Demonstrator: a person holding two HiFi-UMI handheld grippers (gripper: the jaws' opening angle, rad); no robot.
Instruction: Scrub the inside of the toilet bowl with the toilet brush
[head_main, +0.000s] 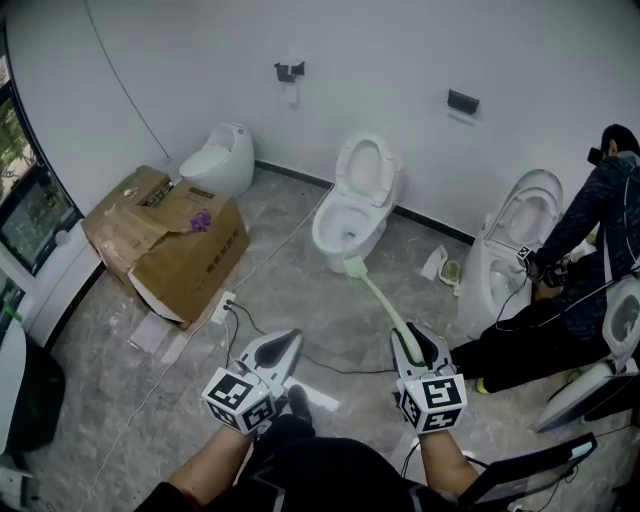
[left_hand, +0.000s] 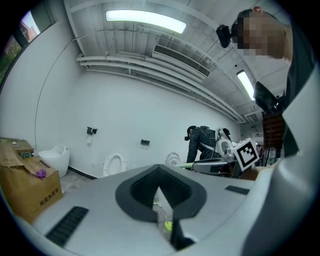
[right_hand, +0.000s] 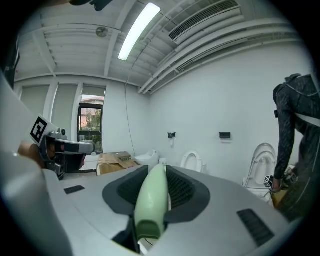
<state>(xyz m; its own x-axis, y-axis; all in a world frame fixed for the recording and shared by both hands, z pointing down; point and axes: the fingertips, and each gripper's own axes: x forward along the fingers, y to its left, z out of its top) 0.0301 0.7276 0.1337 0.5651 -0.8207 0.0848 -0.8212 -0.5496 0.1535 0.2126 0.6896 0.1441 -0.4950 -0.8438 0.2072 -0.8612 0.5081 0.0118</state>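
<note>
the left gripper (head_main: 283, 348) is held low in front of the person, its jaws drawn almost together with only a thin slit between them and nothing in it. just beside it, the right gripper (head_main: 412, 342) has its jaws closed on the handle of the pale green toilet brush (head_main: 381, 301); the right gripper view shows the handle running straight out between the two dark pads. from there the brush reaches forward over the grey marbled floor (head_main: 300, 290), and its head sits at the front edge of the toilet bowl (head_main: 334, 216), outside the bowl; i cannot tell whether it touches the rim. the bowl stands against the white wall with its seat and lid (head_main: 366, 164) raised. left of the grippers a white power strip (head_main: 222, 306) lies on the floor with a dark cable running from it, near a large, partly torn cardboard box (head_main: 170, 245). beyond the box is a small rounded toilet (head_main: 218, 160). to the right, another person (head_main: 590, 225) in dark clothes bends over a second open toilet (head_main: 515, 230). a small dark holder (head_main: 290, 72) is fixed high on the wall.
</note>
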